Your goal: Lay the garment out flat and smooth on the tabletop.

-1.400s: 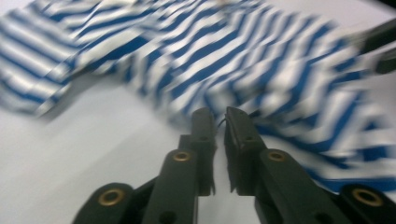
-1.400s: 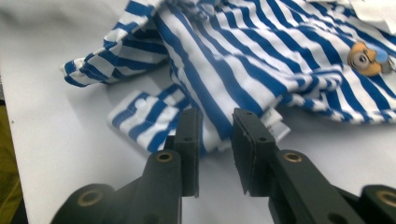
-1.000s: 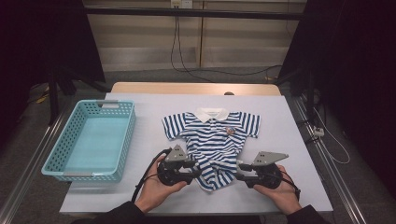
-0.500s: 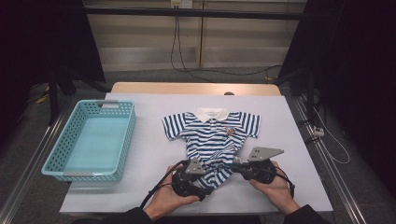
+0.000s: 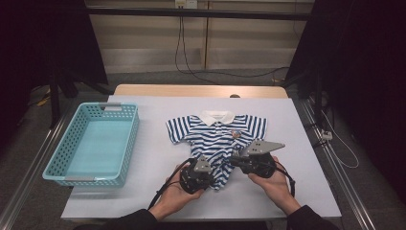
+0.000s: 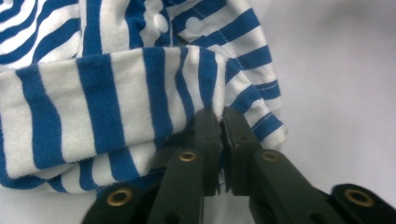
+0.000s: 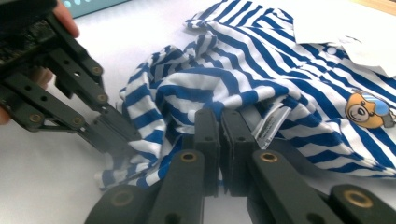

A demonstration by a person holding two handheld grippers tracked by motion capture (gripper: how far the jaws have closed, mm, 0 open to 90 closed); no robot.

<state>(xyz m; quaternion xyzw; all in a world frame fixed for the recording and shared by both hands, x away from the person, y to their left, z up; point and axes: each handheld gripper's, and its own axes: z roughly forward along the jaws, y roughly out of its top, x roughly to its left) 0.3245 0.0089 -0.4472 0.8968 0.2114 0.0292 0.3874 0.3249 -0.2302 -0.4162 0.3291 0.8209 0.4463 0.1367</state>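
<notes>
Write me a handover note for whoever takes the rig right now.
Left tool: shut on the striped shirt at its bottom hem; its jaws have just been closing.
Right tool: shut on the same hem, further right.
Shirt lies face up on the table, hem bunched and lifted.
Blue basket sits left of it, nothing in it.
Done: both grips taken.
Left: probably fold the shirt, then put it in the basket.

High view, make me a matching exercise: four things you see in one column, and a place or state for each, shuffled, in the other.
1. striped shirt
2. basket
3. left tool
4. right tool

A. empty, at the table's left
B. shut on the hem's left part
C. spread flat, collar away from the person
D. shut on the hem's right part

Pairs: 1-C, 2-A, 3-B, 4-D
</notes>
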